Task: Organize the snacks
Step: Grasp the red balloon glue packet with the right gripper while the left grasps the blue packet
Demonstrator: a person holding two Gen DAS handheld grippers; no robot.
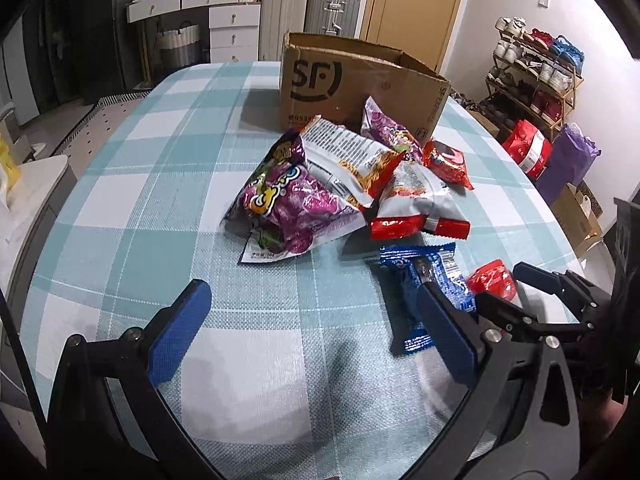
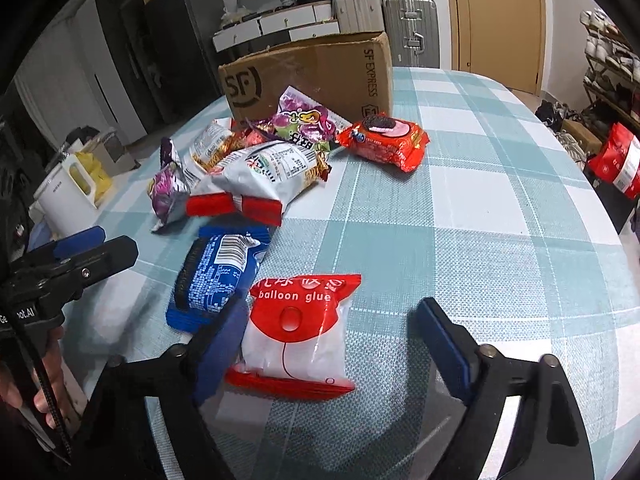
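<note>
Down low over the counter (image 1: 120,184), I have a tool in each hand, and the woven cloth under them is a soft check of pale teal and white, slightly rumpled. My right tool (image 2: 332,344) stands with its blue padded jaws spread around a small flat packet marked balloon glue (image 2: 298,332): glossy red top, cloudy white plastic body, red sealed hem. The left pad lies right at the packet's edge and the other pad is clear of it, so nothing is gripped. Just beside that packet on its left lies a crinkled blue foil pack (image 2: 218,276), printed side up. My left tool (image 1: 316,336) is open and empty over bare cloth, its right jaw hiding part of that same blue pack. Farther in, the shiny bags lie in a loose overlapping heap: a puffy purple bag (image 1: 288,204), silver-and-red noodle bags (image 2: 260,172) and a red cookie pack (image 2: 384,140) off to the heap's right. Behind them an open brown cardboard box (image 1: 352,84) stands upright, its corrugated walls creased. Open cloth runs wide on the right of the right wrist view toward the rounded counter edge, and on the near left in the left wrist view.
</note>
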